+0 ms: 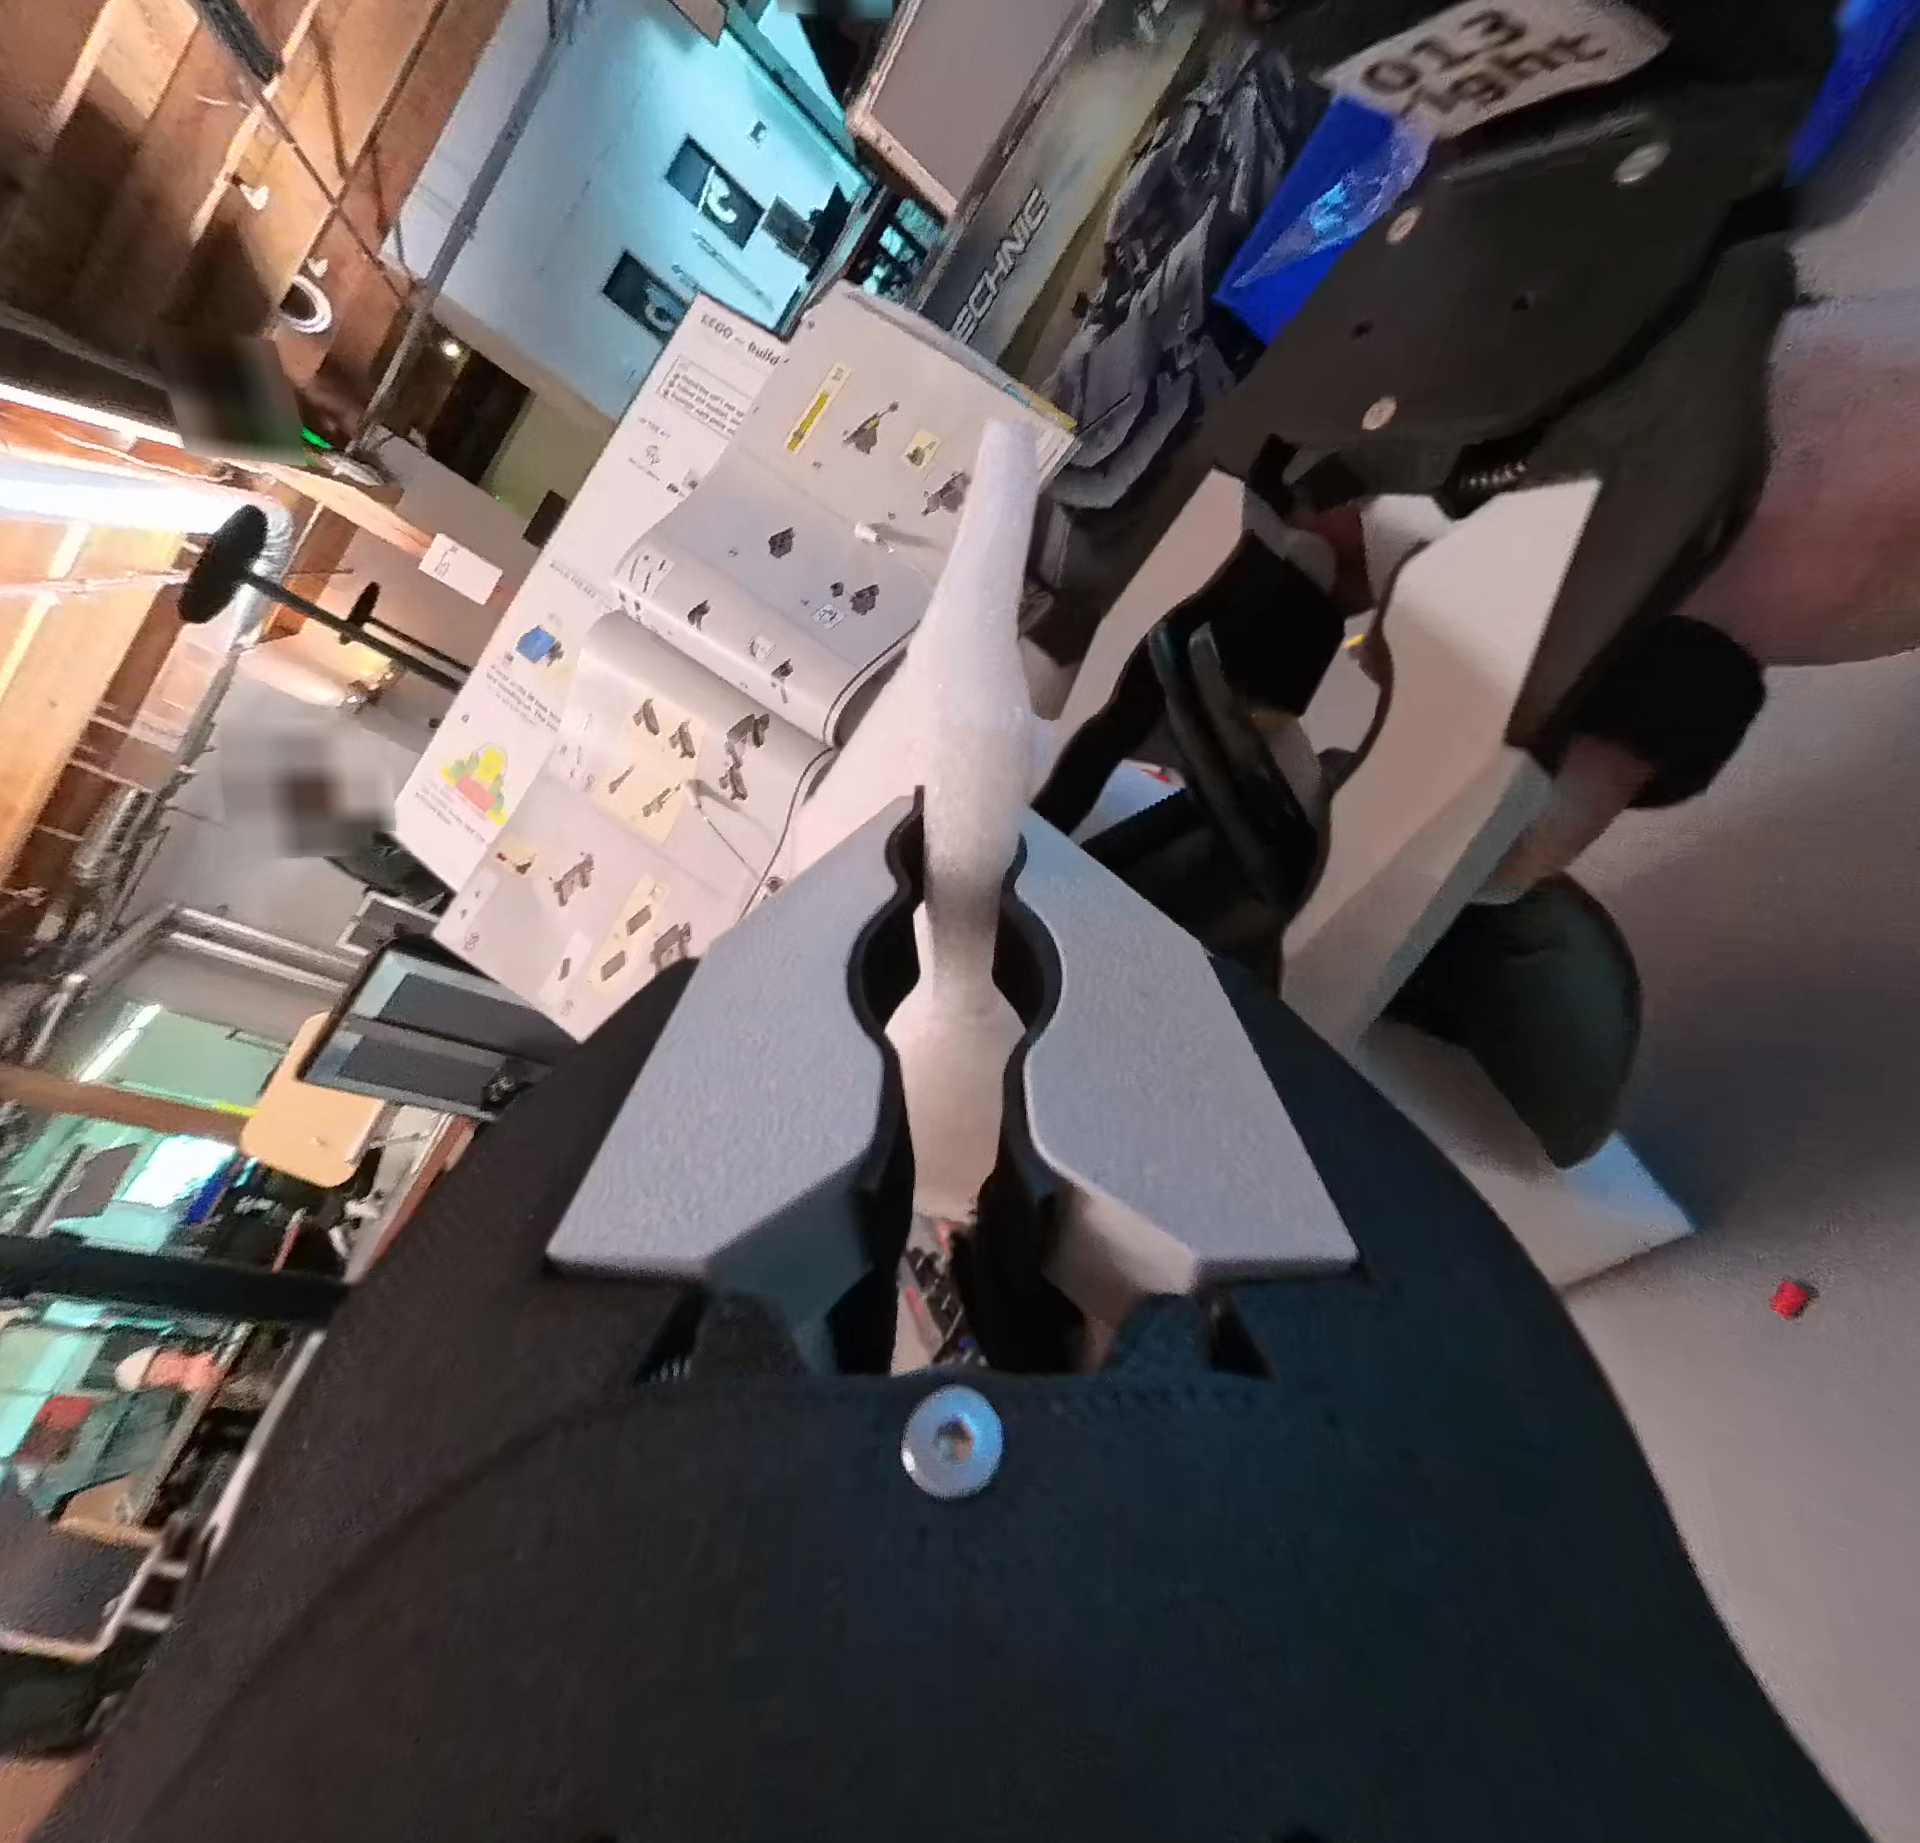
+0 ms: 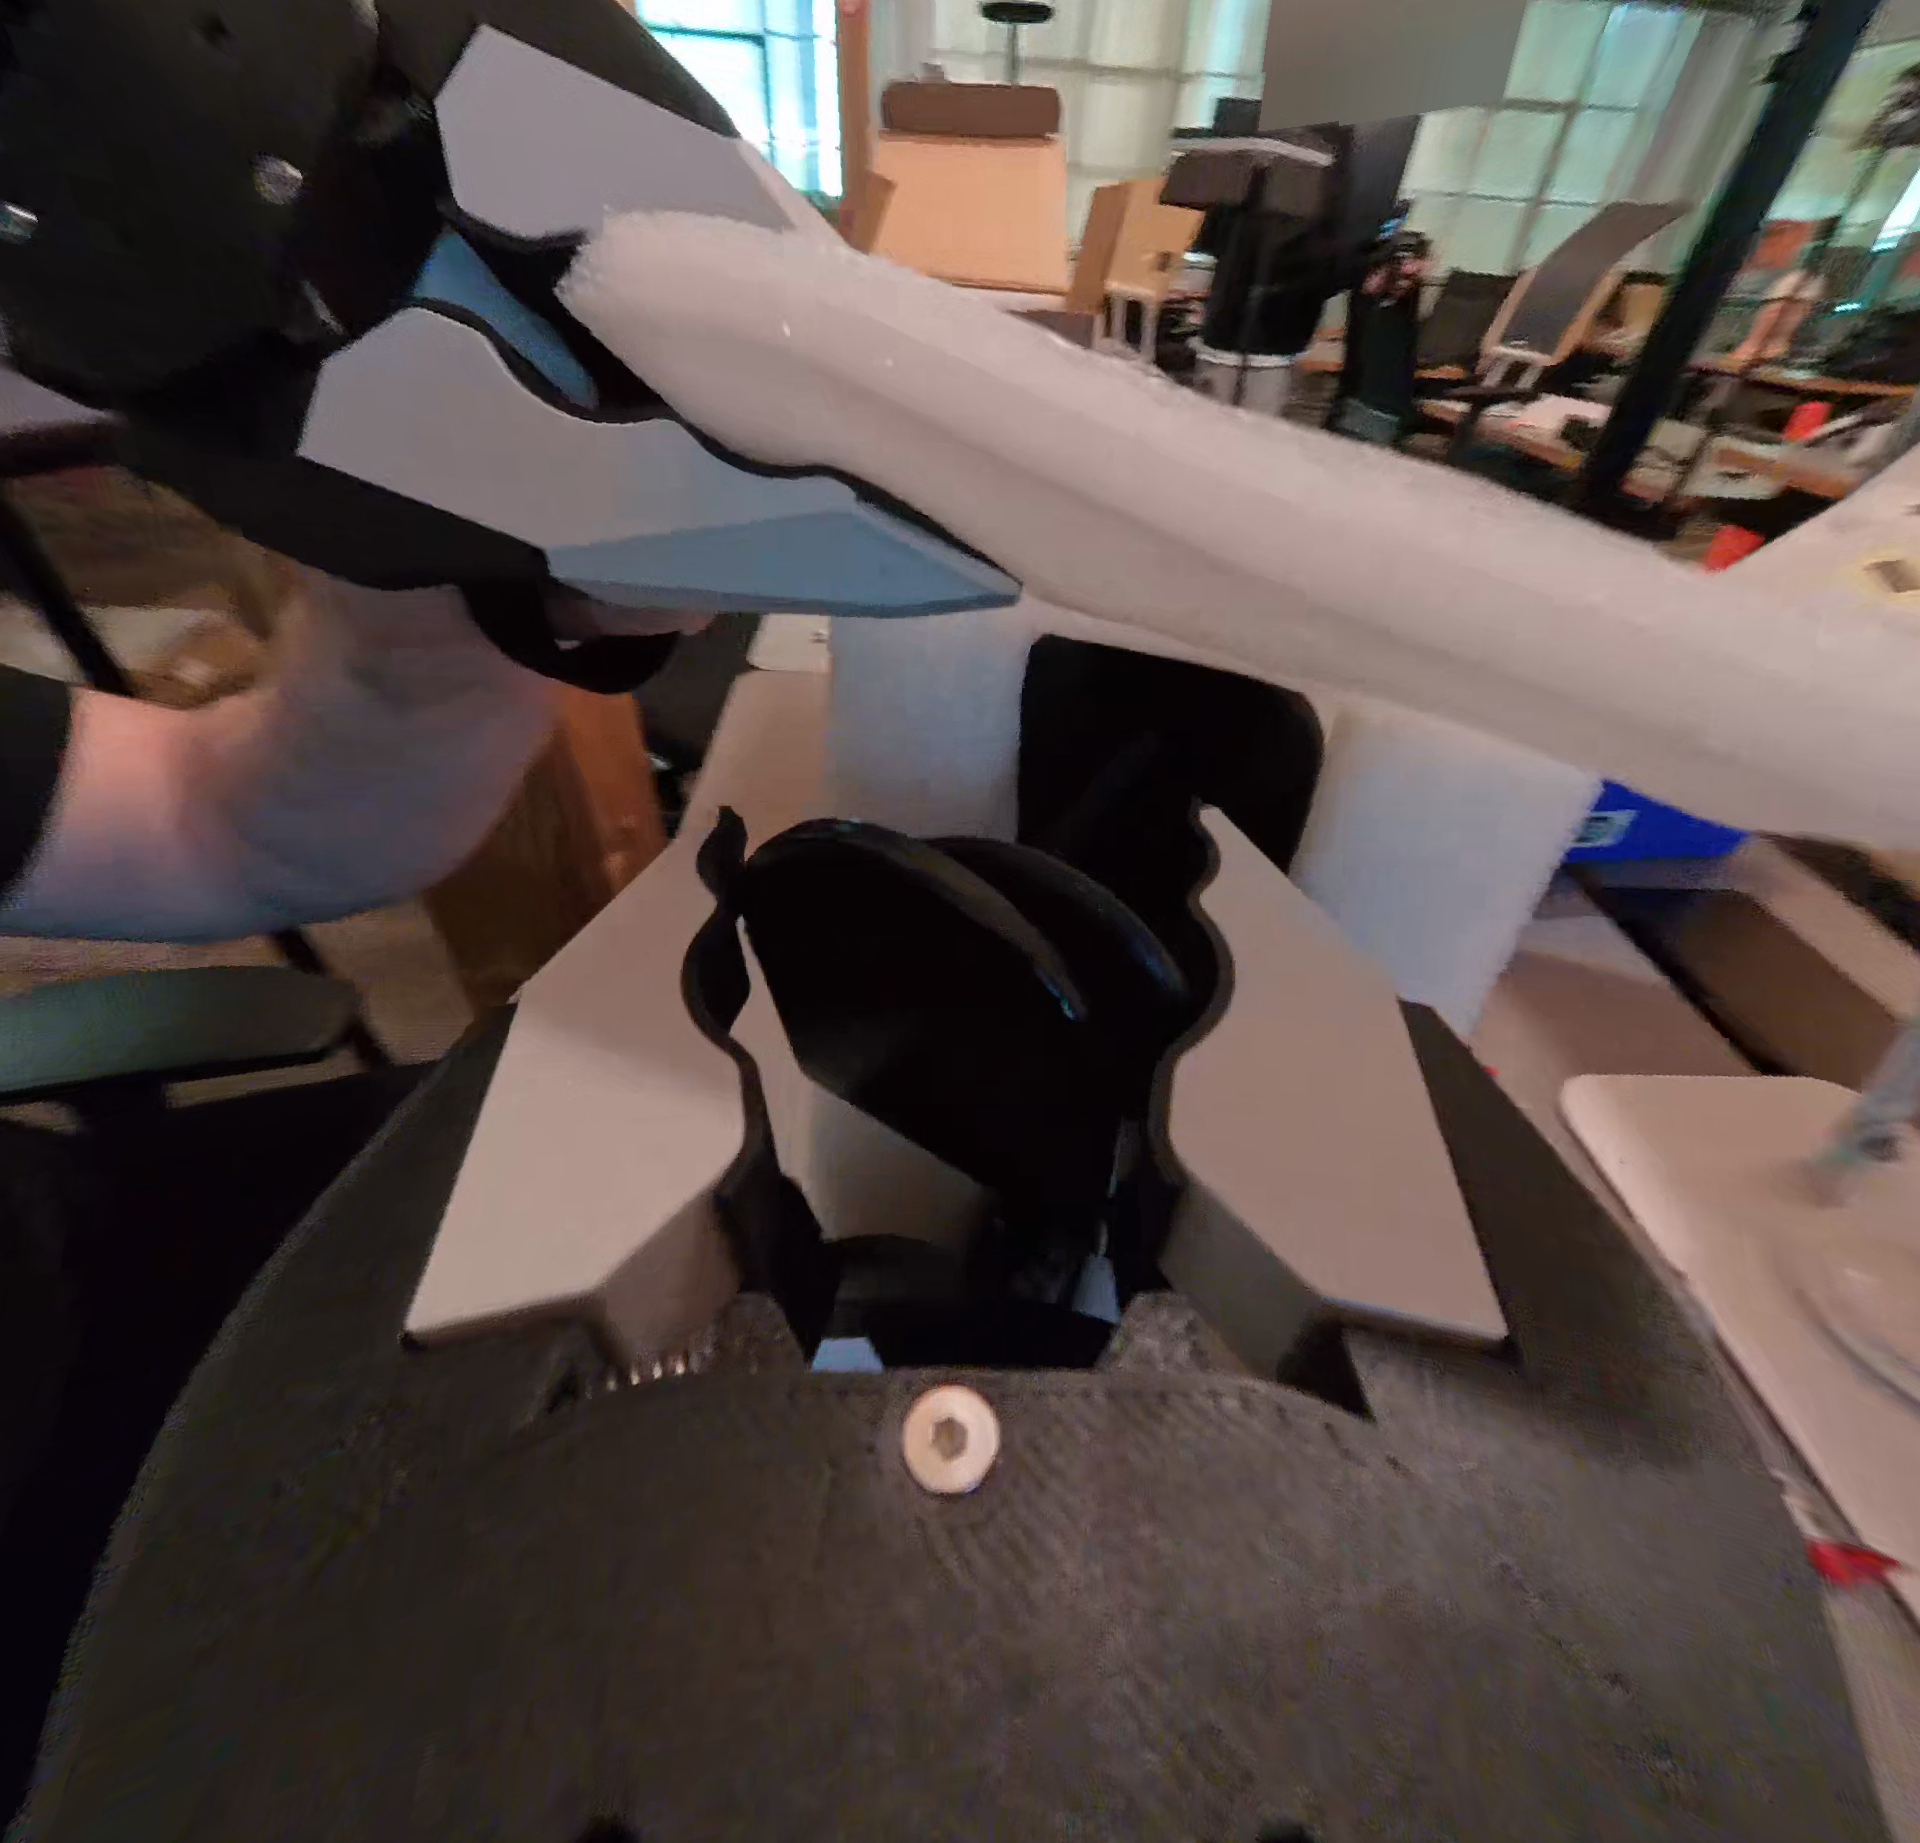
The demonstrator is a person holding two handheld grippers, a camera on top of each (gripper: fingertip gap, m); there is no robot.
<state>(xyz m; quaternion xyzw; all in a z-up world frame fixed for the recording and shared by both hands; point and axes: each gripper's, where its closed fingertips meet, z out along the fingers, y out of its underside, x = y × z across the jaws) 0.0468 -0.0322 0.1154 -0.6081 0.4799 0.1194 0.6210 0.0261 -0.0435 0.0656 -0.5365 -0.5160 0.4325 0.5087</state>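
Observation:
My left gripper [image 1: 961, 837] is shut on a long white foam strip [image 1: 977, 650] that sticks out forward past the fingertips. In the right wrist view the left gripper [image 2: 904, 411] comes in from the upper left, and the foam strip [image 2: 1247, 546] runs across to the right edge. My right gripper [image 2: 966, 837] is shut on a glossy black rounded part [image 2: 935, 1014] held between its grey fingers. A white foam block [image 2: 1434, 858] with a dark cut-out stands just behind it. The right gripper's body [image 1: 1455, 287] shows at the upper right of the left wrist view.
An open instruction booklet [image 1: 727, 650] leans against a printed sheet behind the strip. A small red piece [image 1: 1789, 1297] lies on the light table. A white tray [image 2: 1714, 1222] sits at the right, with a blue item [image 2: 1652, 837] beyond it. A person's hand [image 2: 260, 754] holds the left gripper.

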